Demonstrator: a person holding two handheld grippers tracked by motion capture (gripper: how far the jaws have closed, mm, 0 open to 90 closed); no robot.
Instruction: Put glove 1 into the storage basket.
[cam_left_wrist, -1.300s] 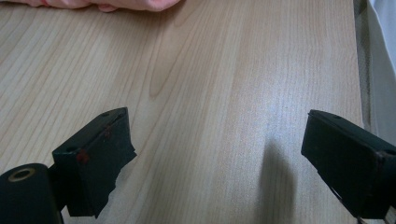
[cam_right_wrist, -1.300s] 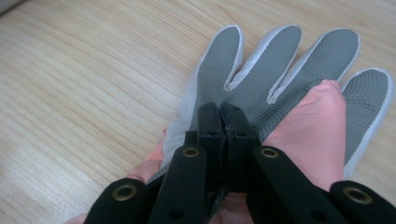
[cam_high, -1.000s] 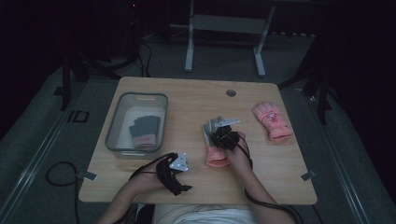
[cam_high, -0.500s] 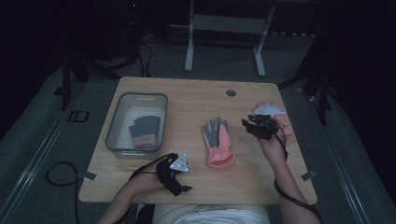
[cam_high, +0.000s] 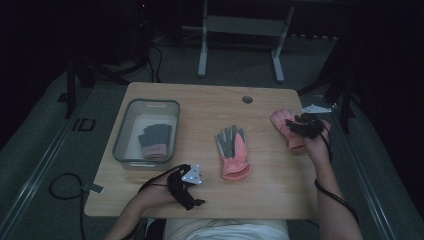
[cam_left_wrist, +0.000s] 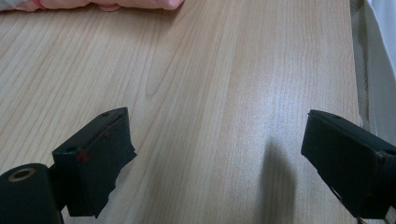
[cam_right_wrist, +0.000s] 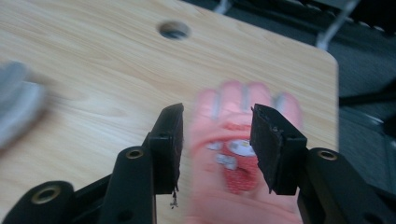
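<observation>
Where tub (cam_high: 123, 131) sits (table's left): one glove (cam_high: 154, 141) inside, seemingly grey.

We see the pink glove (cam_right_wrist: 236, 154) between the right gripper's (cam_right_wrist: 217, 140) jaws only as a blur, its print unreadable. Beyond the left gripper (cam_left_wrist: 217, 154), the frame's top edge crops another glove (cam_left_wrist: 100, 3).
</observation>
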